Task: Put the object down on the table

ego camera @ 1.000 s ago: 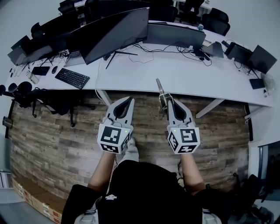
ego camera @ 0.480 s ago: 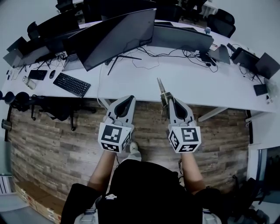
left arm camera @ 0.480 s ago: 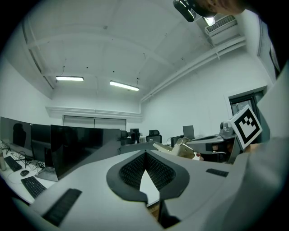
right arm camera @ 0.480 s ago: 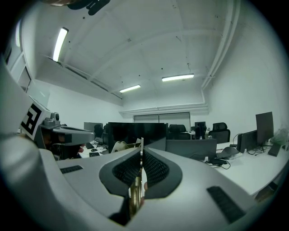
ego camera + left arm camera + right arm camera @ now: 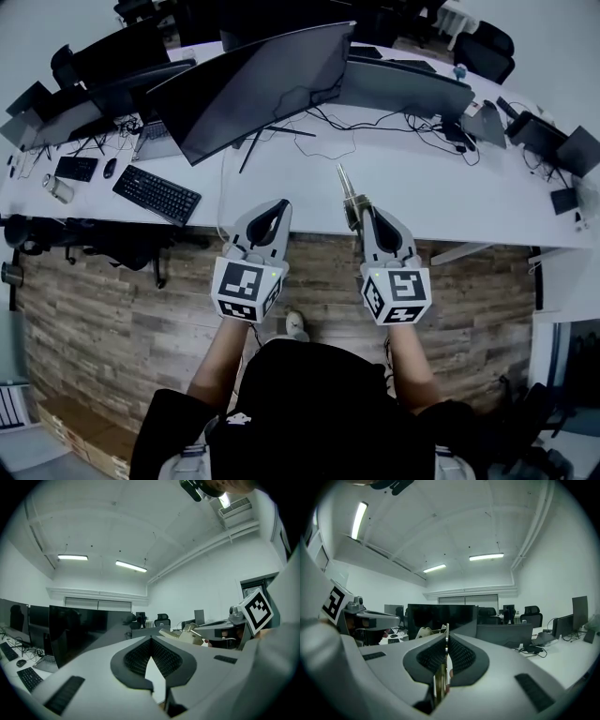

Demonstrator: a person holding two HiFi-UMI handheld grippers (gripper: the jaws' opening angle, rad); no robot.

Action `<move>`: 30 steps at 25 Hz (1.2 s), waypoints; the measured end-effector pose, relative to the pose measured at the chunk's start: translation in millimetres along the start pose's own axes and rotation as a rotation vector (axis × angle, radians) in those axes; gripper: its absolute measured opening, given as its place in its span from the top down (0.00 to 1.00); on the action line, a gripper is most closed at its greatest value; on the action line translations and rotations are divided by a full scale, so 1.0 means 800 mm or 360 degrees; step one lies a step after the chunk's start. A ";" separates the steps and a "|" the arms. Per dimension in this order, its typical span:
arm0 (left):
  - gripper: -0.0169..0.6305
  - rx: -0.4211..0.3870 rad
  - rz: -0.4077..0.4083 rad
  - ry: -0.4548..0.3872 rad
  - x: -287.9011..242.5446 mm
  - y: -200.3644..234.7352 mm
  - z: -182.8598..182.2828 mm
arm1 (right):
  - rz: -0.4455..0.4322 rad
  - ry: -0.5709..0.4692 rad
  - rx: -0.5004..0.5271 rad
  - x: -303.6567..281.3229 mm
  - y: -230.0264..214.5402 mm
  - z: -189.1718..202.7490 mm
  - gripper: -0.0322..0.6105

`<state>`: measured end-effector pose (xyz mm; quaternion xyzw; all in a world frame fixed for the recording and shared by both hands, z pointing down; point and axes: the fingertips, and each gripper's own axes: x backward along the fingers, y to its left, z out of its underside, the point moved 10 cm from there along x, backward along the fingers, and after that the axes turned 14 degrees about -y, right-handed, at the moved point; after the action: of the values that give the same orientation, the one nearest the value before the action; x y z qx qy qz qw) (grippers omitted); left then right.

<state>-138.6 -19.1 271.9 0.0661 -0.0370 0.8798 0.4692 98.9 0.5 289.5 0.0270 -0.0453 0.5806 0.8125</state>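
My right gripper is shut on a slim brass-coloured metal object, which sticks forward out of the jaws and points over the front strip of the long white table. In the right gripper view the object shows edge-on between the pads of that gripper. My left gripper is held level beside it, shut with nothing in it, its tips over the table's front edge. The left gripper view shows its tips meeting, with the brass object off to the right.
A large dark curved monitor stands on the table behind the grippers, with loose cables at its foot. A black keyboard lies to the left. More monitors line the back. Wood-plank floor lies below the table edge.
Both grippers have travelled forward side by side toward the table. Their tips were over the floor short of the edge and now reach the table's front edge. Neither grip has changed.
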 end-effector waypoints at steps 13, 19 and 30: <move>0.95 0.0068 0.0056 0.0098 -0.043 0.063 0.045 | 0.0040 0.0119 0.0001 -0.067 0.008 0.044 0.91; 0.95 0.0089 0.0076 0.0149 -0.058 0.060 0.067 | 0.0045 0.0161 0.0004 -0.073 -0.006 0.060 0.91; 0.95 0.0117 -0.0018 0.0227 -0.098 0.053 0.100 | -0.0070 0.0221 -0.0027 -0.110 -0.045 0.093 0.91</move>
<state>-124.3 -117.4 338.8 0.0207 0.0293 0.8804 0.4728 101.7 -101.1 354.6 -0.0193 0.0069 0.5625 0.8265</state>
